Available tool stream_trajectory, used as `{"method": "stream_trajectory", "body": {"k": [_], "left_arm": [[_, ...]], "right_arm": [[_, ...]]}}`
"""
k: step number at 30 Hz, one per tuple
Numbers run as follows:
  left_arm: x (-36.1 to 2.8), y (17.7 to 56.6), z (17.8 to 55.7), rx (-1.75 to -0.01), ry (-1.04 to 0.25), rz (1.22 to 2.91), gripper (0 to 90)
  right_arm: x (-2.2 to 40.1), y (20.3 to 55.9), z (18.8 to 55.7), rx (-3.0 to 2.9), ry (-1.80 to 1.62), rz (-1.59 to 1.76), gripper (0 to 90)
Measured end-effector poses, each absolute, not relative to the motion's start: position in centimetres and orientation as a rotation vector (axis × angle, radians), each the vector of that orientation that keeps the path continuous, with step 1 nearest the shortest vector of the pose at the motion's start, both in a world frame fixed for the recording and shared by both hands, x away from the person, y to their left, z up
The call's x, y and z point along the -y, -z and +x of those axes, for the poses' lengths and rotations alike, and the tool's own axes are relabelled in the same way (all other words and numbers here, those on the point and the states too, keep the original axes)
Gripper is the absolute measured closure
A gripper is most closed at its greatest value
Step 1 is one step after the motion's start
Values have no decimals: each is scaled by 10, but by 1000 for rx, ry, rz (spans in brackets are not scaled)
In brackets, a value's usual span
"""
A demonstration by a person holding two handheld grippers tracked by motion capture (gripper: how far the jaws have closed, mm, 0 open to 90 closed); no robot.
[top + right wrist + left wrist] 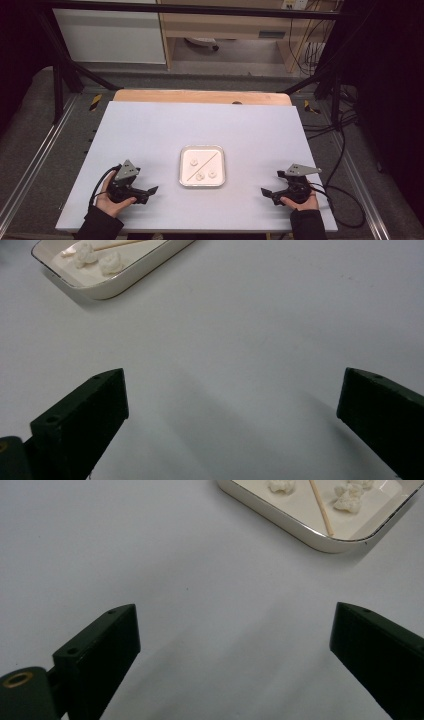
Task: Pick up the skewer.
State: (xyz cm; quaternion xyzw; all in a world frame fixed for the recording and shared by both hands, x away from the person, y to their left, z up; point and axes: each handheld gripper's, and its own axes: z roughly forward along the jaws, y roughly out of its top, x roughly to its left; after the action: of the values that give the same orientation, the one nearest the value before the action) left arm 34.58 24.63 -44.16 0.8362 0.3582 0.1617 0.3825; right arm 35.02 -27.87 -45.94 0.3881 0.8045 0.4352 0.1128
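A square white tray point(220, 152) sits at the middle of the white table, holding three small white lumps point(194, 161) and a thin wooden stick point(201, 163) laid diagonally. My left gripper point(151, 191) rests at the table's front left, held by a hand, open with nothing between its jaws. In the left gripper view point(235, 650) the tray point(280, 517) lies ahead at the upper right. My right gripper point(266, 193) rests at the front right, also open and empty. In the right gripper view point(232, 410) the tray point(125, 282) lies at the upper left.
The white table top point(150, 130) lies on a wooden board point(200, 96) that shows along the far edge. A dark metal frame point(60, 80) surrounds the table. Cables point(345, 145) trail over the floor at the right.
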Motion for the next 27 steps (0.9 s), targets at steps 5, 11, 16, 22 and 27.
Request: {"method": "stream_trajectory", "body": {"k": [5,11,16,22,27], "left_arm": [[-240,440,346,-914,-414,2137,58],[-231,436,347,-908,-414,2146,58],[-224,434,348,-902,-410,2158,58],[-212,428,350,-895,-408,2169,59],[-201,423,353,-883,-406,2181,61]], "right_arm": [[279,459,350,-2361,-1272,1134,8],[278,460,350,-2362,-1265,1134,8],[278,460,350,-2364,-1261,1136,8],[278,460,350,-2367,-1254,1132,8],[278,460,350,-2368,-1251,1130,8]]}}
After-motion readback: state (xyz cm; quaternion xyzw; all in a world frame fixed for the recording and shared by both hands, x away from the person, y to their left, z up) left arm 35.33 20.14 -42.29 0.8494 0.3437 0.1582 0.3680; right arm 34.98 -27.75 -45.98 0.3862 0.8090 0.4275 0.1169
